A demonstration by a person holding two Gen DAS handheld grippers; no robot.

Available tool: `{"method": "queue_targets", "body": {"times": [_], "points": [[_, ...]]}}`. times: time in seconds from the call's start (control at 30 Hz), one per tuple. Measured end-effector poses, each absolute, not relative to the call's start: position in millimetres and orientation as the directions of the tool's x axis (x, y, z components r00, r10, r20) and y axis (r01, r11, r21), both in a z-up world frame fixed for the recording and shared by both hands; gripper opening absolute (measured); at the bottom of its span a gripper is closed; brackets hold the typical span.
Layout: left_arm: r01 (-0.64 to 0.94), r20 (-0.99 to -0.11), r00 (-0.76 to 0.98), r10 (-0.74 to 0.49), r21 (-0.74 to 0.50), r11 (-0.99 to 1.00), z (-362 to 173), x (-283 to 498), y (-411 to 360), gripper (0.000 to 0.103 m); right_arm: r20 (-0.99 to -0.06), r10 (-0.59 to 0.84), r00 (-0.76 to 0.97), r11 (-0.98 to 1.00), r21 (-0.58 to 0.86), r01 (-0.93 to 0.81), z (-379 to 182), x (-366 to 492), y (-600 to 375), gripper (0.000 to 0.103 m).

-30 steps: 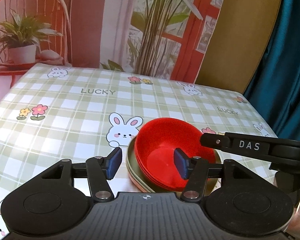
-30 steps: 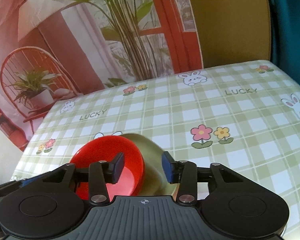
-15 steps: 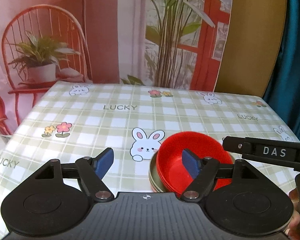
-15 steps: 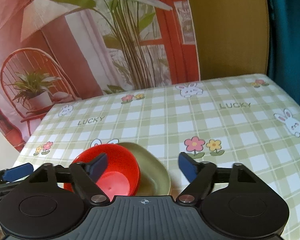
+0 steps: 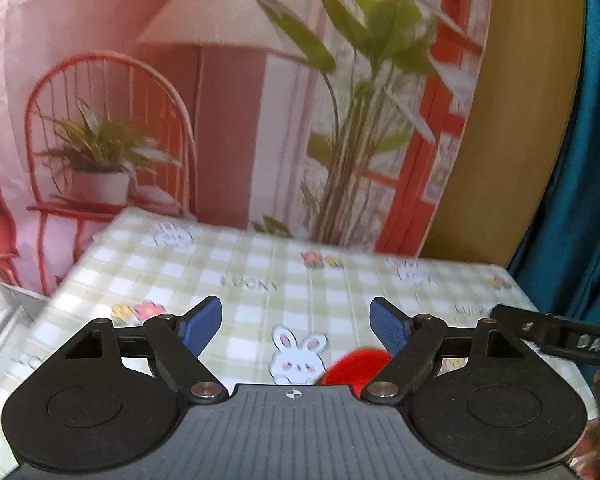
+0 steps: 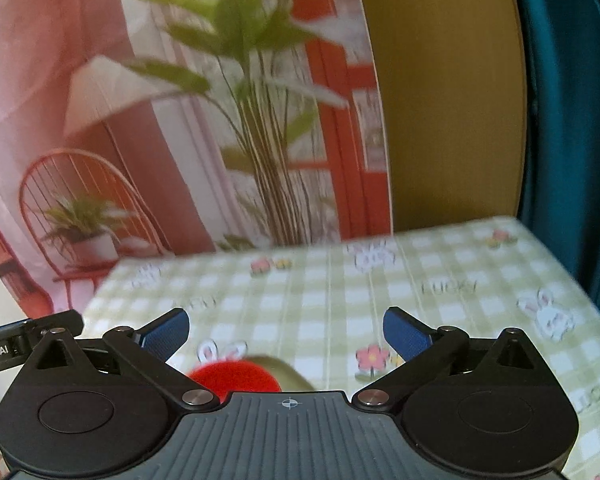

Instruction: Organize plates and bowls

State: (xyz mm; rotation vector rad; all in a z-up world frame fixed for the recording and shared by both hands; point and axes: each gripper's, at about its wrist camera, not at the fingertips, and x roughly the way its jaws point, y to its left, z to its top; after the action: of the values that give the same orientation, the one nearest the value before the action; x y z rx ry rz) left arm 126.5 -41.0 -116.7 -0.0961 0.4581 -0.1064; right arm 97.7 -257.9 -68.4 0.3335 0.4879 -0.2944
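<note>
Printed backdrop (image 5: 228,120) behind checked tablecloth (image 5: 284,292), teal curtain (image 5: 580,200).

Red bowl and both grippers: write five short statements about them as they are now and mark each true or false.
1. The left gripper is open and holds nothing. True.
2. The right gripper is clamped on the red bowl. False: its jaws are spread apart and hold nothing.
3. The red bowl sits in an olive-green dish. True.
4. The tablecloth is plain white. False: green check with rabbits and flowers.
5. The bowl is blue. False: red.
</note>
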Motion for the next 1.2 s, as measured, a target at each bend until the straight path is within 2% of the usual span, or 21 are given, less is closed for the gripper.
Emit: {"method": "queue_targets", "body": {"times": [0.17,0.3,0.5,1.2], "points": [[0.088,-0.327,0.940,-0.097,-0.043,0.995,-72.5,102.9,-36.8,0.083,-0.421,-0.217,0.881,0.914,0.228,0.334,-18.8,81.9,-257.7,0.103],[0.085,-0.241,0.967,-0.078,0.020,0.996,-38.4,81.4,-40.3,0.084,-0.365,-0.257,0.895,0.933,0.147,0.328,14.4,67.7,-245.3,0.103],[0.076,-0.172,0.983,-0.069,0.029,0.997,-0.2,51.3,-45.8,0.087,-0.289,-0.267,0.919,0.947,0.100,0.307,48.6,47.4,-224.0,0.103],[0.059,-0.193,0.980,-0.057,0.005,0.998,-1.8,31.8,-49.4,0.088,-0.267,-0.271,0.925,0.942,0.125,0.313,56.3,30.3,-219.9,0.103]]}}
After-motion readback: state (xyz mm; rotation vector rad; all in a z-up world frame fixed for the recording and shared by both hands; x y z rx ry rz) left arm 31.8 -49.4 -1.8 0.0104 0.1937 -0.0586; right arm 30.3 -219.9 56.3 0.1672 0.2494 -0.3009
